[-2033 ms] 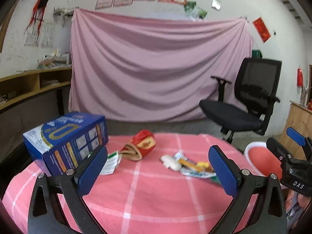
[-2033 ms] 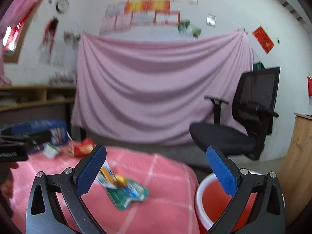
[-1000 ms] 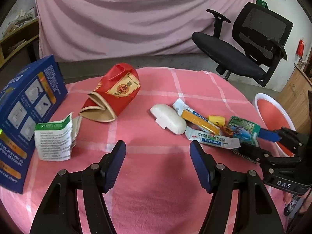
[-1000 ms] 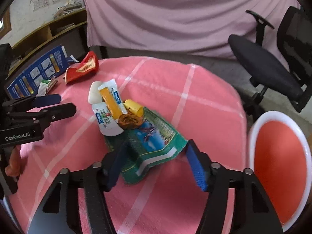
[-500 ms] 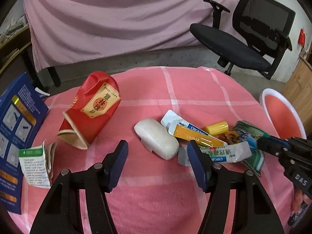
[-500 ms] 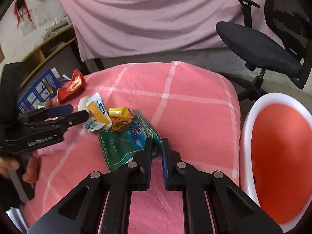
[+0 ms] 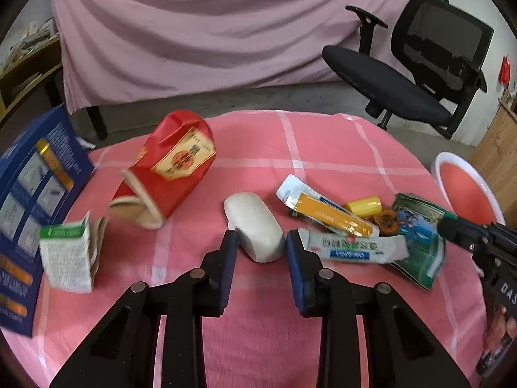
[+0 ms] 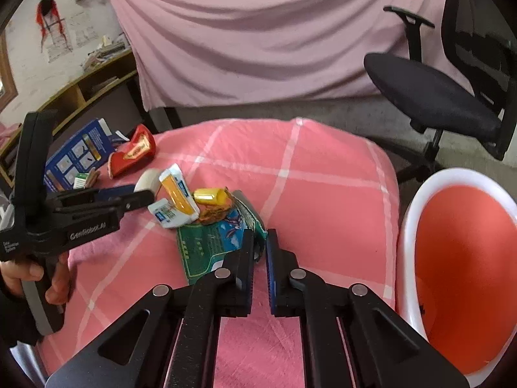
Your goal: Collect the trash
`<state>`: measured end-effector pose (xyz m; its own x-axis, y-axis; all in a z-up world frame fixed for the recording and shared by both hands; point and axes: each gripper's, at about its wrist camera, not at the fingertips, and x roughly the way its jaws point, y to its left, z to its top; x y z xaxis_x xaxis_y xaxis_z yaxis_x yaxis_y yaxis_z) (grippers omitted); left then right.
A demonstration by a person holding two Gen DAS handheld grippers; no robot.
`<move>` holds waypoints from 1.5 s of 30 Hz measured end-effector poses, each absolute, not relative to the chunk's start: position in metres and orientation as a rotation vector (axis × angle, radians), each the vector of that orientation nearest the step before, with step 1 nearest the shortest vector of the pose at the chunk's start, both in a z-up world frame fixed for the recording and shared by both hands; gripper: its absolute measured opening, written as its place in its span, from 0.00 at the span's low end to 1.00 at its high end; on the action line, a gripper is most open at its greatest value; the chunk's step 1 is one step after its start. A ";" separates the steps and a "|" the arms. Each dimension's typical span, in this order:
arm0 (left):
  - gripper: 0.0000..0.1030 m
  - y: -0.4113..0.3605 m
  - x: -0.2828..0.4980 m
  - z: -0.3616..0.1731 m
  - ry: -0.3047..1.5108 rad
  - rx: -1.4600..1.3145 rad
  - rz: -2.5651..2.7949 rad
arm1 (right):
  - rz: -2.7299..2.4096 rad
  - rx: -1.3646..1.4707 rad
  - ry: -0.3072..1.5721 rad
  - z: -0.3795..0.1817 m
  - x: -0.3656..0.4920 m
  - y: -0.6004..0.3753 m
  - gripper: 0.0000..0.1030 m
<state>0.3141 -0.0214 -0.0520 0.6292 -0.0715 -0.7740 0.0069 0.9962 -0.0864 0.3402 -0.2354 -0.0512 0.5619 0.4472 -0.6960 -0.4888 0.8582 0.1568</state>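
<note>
Trash lies on a round table under a pink checked cloth (image 7: 323,142). My left gripper (image 7: 262,247) is closing around the near end of a white oval piece (image 7: 253,226), and its pads touch both sides. To the right, my right gripper (image 8: 259,245) is shut on the corner of a green wrapper (image 8: 210,242), also seen as the green wrapper (image 7: 420,236) in the left wrist view. On that wrapper rest an orange sachet (image 7: 329,215), a yellow cap (image 7: 363,205) and a white sachet (image 7: 352,247). A red bin (image 8: 465,258) with a white rim stands right of the table.
A red packet (image 7: 174,174), a small green-and-white carton (image 7: 68,255) and a blue box (image 7: 29,194) sit on the table's left side. A black office chair (image 7: 404,74) stands behind on the right. A pink sheet hangs across the back wall.
The left jaws have narrowed onto the white oval piece. The right jaws went from open around the green wrapper's edge to shut on its corner, and the wrapper has shifted slightly.
</note>
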 end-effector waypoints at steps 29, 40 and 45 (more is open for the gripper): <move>0.23 -0.008 0.272 -0.037 0.889 -0.184 -0.057 | 0.738 -0.161 0.894 -0.064 0.345 -0.194 0.69; 0.23 0.001 0.269 -0.036 0.884 -0.228 -0.044 | 0.720 -0.302 0.914 -0.073 0.343 -0.167 0.54; 0.23 0.001 0.268 -0.035 0.880 -0.229 -0.042 | 0.713 -0.313 0.882 -0.070 0.337 -0.169 0.22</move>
<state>0.2681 0.0012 -0.0354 0.6377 -0.1307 -0.7591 -0.0575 0.9747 -0.2162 0.3370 -0.1686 -0.0696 0.4277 0.4362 -0.7917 -0.6823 0.7303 0.0337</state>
